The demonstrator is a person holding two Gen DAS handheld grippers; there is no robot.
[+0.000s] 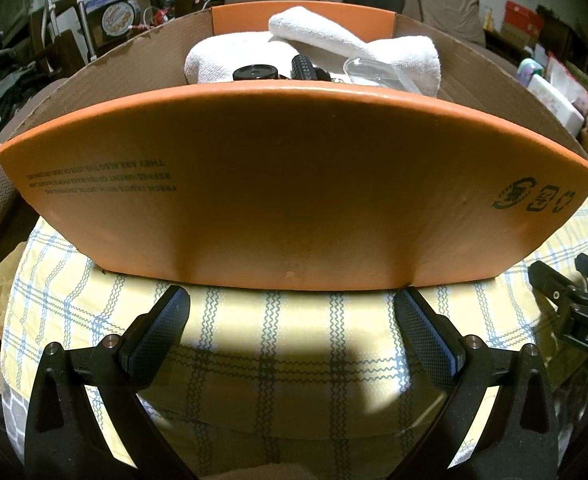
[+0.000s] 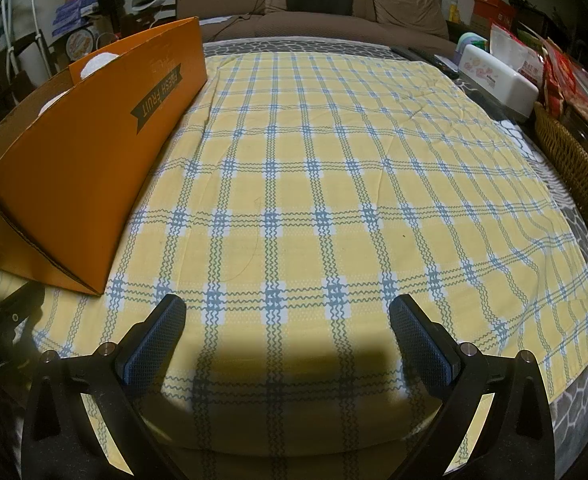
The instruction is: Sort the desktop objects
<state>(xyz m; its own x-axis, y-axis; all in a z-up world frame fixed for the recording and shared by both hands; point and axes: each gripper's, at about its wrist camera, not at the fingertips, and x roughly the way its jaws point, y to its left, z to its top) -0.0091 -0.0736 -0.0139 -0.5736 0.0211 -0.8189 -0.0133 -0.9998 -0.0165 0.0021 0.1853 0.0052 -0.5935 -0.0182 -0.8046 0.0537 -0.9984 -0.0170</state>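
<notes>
Our left gripper [image 1: 292, 300] is spread wide and empty, its tips just short of the near wall of the orange box [image 1: 294, 184], which sits on the checked cloth [image 2: 314, 184] at the table's left. Inside the box we see a white towel [image 1: 358, 46], a black lid [image 1: 254, 72] and a clear plastic piece [image 1: 378, 72]. Our right gripper [image 2: 288, 312] is likewise spread and empty over bare cloth, right of the box.

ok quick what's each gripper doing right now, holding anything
Left gripper: open, empty, facing the orange cardboard box.
Right gripper: open, empty, over the yellow plaid tablecloth.
</notes>
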